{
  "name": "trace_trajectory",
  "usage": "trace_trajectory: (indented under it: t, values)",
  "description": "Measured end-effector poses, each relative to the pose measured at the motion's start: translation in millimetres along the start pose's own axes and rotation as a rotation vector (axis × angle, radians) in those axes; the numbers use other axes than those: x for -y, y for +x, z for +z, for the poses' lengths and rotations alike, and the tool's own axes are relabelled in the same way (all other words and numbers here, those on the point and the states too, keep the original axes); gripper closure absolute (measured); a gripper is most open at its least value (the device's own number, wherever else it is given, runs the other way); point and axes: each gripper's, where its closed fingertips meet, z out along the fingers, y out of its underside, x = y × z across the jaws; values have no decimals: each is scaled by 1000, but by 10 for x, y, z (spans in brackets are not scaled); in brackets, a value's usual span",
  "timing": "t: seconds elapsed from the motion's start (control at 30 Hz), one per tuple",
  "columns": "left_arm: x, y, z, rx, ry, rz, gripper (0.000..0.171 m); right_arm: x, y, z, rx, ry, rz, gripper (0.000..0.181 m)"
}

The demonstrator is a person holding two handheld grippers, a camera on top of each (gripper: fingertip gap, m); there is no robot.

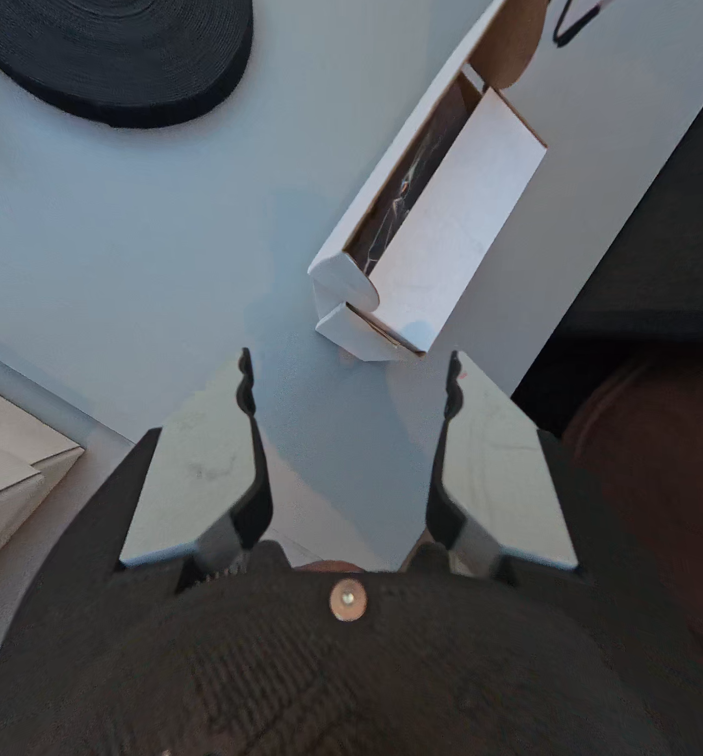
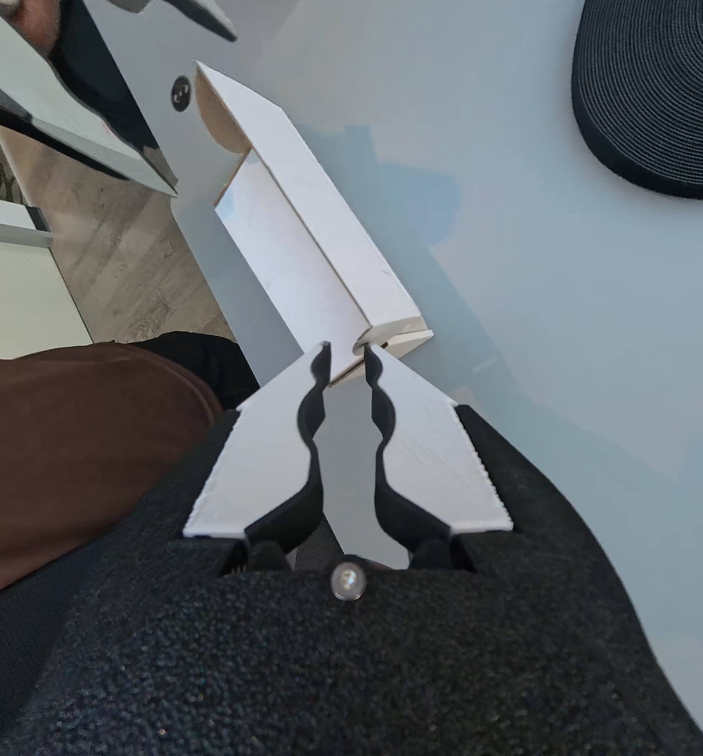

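A long white cardboard box lies on the pale table with its lid raised a little; a dark gap shows something dark and shiny inside. My left gripper is open wide and empty, its tips just short of the box's near end. In the right wrist view the same box runs away from my right gripper. That gripper's jaws are nearly closed, with the near corner of the lid between the tips. One finger of the left gripper shows at the box's far end.
A large black coiled roll lies on the table beyond the box and also shows in the right wrist view. A small round black sticker sits near the table edge. Brown clothing and grey floor lie beyond that edge. Both grippers' tips are roughly 25 cm from the large black coiled roll.
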Motion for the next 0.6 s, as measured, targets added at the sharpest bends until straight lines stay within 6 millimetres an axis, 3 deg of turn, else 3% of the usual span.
trace_trajectory:
  t: [0.13, 0.27, 0.33, 0.47, 0.6]
  values:
    - [-32, -72, 148, 49, -24, 204, 57, -11, -11, -32, 0, -5, -93, 149]
    - [52, -69, 261, 32, -31, 291, 57, -35, 88, -42, -78, -3, -227, 122]
    - [53, -23, 326, -13, -42, 293, 56, -66, 139, -4, -120, 1, -288, 120]
    - [16, 131, 437, -83, -54, 343, 61, -168, 111, 188, -113, -4, -354, 109]
    - [-47, 159, 532, -93, -66, 371, 75, -56, 217, 367, -185, 42, -392, 97]
